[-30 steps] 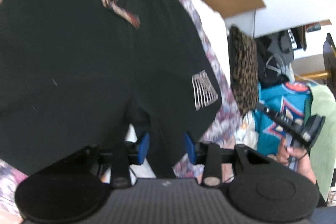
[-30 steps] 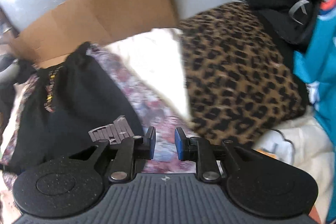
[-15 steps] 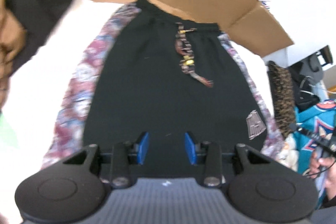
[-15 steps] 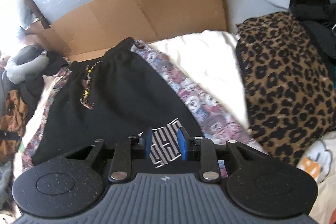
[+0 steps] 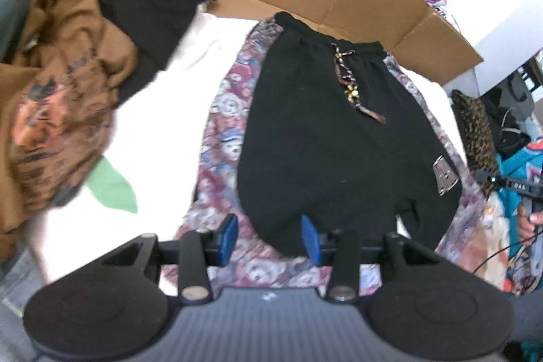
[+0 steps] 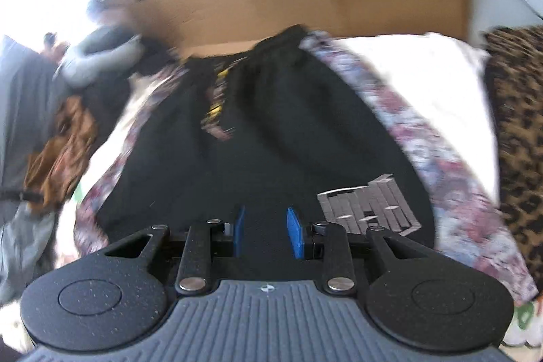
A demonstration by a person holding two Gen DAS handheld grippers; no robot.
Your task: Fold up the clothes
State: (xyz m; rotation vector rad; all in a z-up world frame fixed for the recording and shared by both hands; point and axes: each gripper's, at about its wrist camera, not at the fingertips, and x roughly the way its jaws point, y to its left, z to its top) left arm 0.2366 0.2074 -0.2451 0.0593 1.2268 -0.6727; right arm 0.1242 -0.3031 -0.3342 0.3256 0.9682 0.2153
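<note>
Both grippers pulled back, left gripper (image 5: 269,234) and right gripper (image 6: 264,231) jaws just widening, empty, above black shorts (image 5: 339,141).

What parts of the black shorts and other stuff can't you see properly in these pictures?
- Black shorts: hem of one leg hidden behind the left gripper, left wrist view.
- Grey logo on them: letters too smeared to read, both views.
- Drawstring: blurred in the right wrist view.
- Patterned cloth beneath: middle covered by the shorts.
- Brown garment: cut off by the picture's left edge.
</note>
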